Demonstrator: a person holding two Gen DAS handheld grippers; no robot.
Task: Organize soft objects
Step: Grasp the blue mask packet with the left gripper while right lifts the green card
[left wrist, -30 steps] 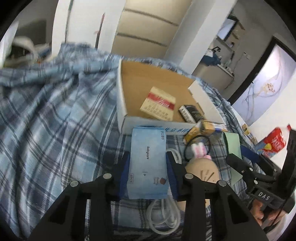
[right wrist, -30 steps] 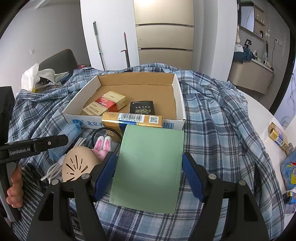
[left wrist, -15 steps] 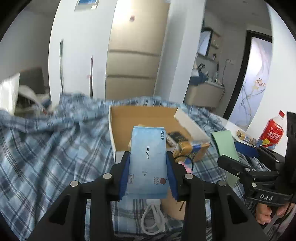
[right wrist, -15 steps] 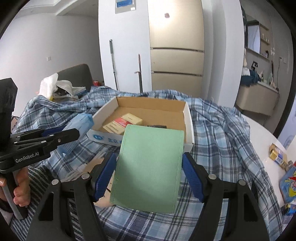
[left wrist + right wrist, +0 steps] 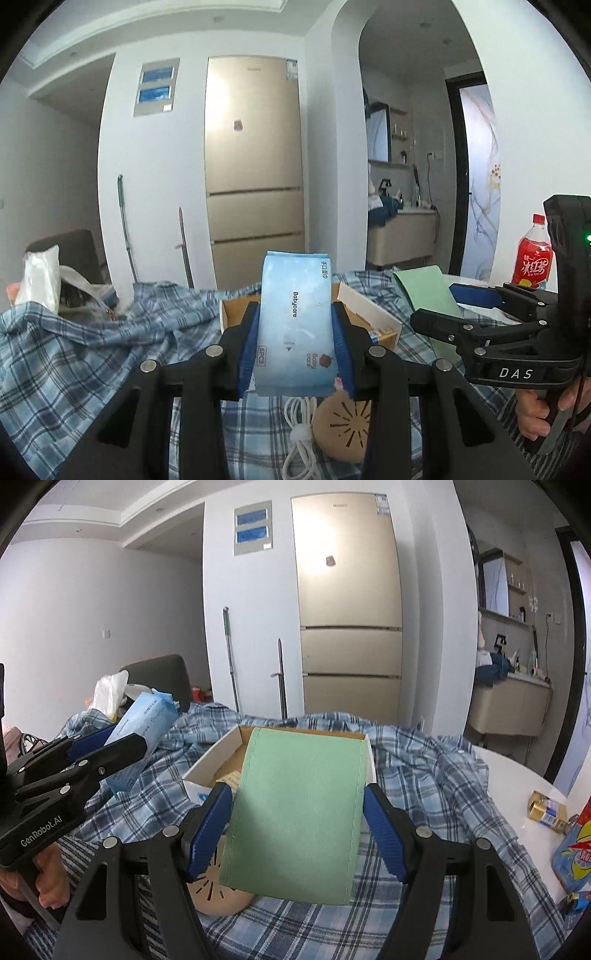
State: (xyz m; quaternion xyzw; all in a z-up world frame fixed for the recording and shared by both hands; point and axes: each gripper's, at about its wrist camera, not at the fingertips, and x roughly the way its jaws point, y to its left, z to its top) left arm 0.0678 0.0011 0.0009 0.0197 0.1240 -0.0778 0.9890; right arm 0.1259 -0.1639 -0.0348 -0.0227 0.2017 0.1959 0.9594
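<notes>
My left gripper is shut on a light blue wipes pack and holds it upright in the air above the plaid cloth. The pack also shows in the right wrist view. My right gripper is shut on a flat green pouch, lifted in front of the open cardboard box. The pouch also shows in the left wrist view, with the box behind my left fingers. Both grippers are tilted up toward the room.
A tan round speaker-like object and a white cable lie on the blue plaid cloth below the grippers. A red drink bottle stands at the right. Snack packets and a small gold box lie on the white table.
Both grippers have risen and tilted upward with their loads. The wipes pack and green pouch have left the cloth, and the box has dropped low in both views.
</notes>
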